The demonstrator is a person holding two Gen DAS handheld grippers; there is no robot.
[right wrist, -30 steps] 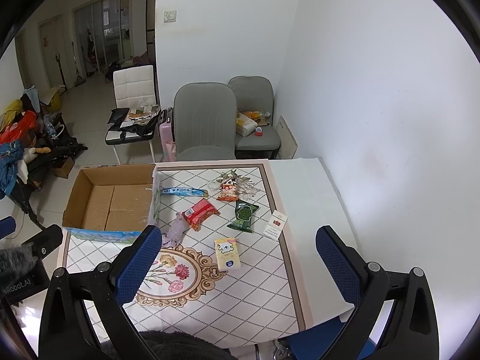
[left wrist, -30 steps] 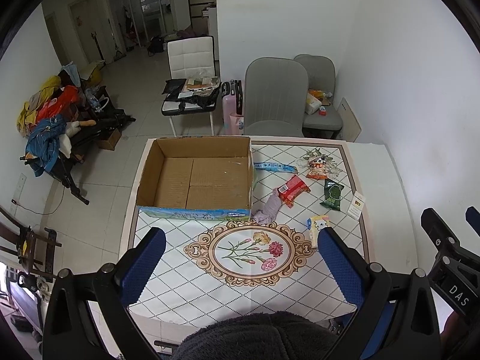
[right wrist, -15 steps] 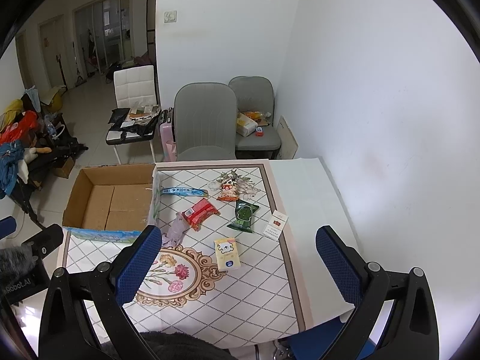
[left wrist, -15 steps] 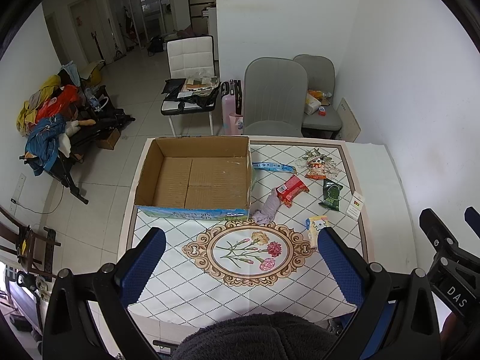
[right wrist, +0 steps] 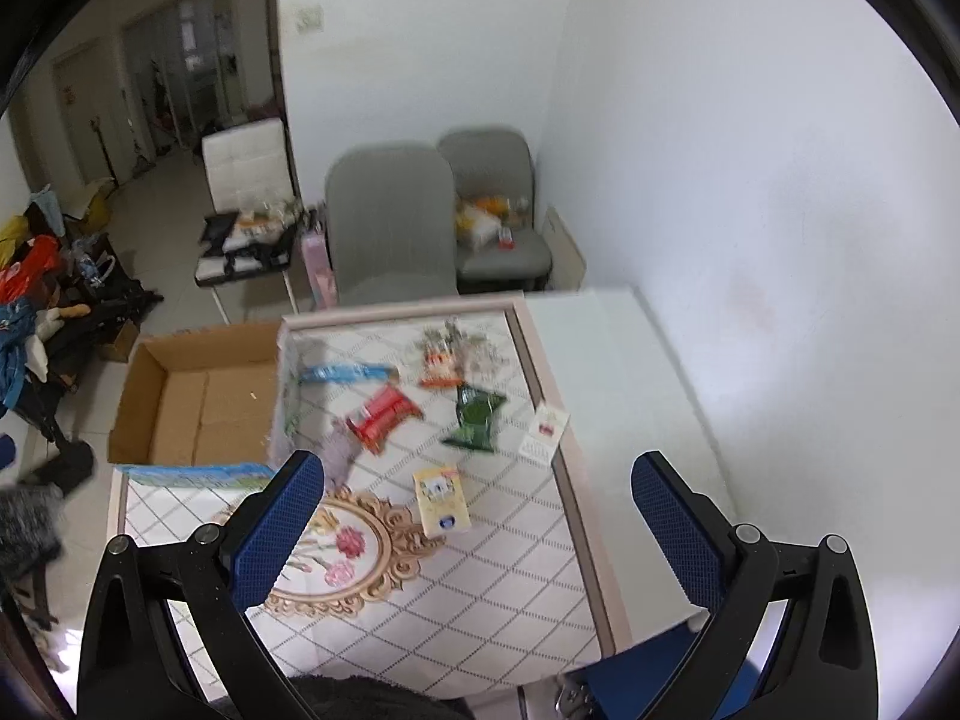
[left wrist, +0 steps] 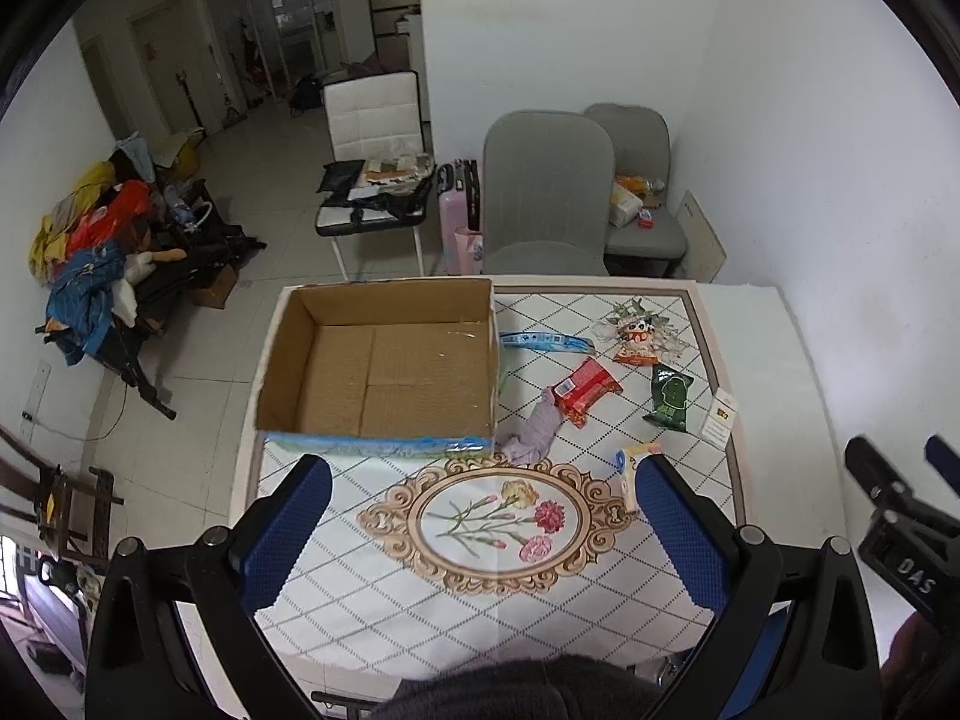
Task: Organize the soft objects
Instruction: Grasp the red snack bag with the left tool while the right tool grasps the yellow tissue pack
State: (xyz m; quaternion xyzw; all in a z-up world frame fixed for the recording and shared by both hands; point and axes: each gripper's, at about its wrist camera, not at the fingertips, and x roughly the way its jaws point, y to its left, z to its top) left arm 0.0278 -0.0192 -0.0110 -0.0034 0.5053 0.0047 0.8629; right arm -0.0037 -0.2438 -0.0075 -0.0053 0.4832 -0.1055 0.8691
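An open cardboard box (left wrist: 384, 360) stands on the left of the patterned table (left wrist: 492, 576); it also shows in the right wrist view (right wrist: 198, 402). Right of it lie a lilac cloth (left wrist: 534, 429), a red packet (left wrist: 585, 387), a blue packet (left wrist: 543, 341), a green packet (left wrist: 669, 396), an orange clear-wrapped snack (left wrist: 636, 333) and a yellow pack (right wrist: 441, 498). My left gripper (left wrist: 480, 528) is open and empty, high above the table's near side. My right gripper (right wrist: 474, 522) is open and empty, above the table's right part.
A small white card box (left wrist: 720, 420) lies near the table's right border. Two grey chairs (left wrist: 546, 192) stand behind the table by the wall. A white chair (left wrist: 375, 144) with clutter and a pile of clothes (left wrist: 90, 252) stand on the floor to the left.
The right wrist view has swung and blurred, moving in towards the table; the packets look larger. The left gripper has barely moved. Nothing on the table has shifted.
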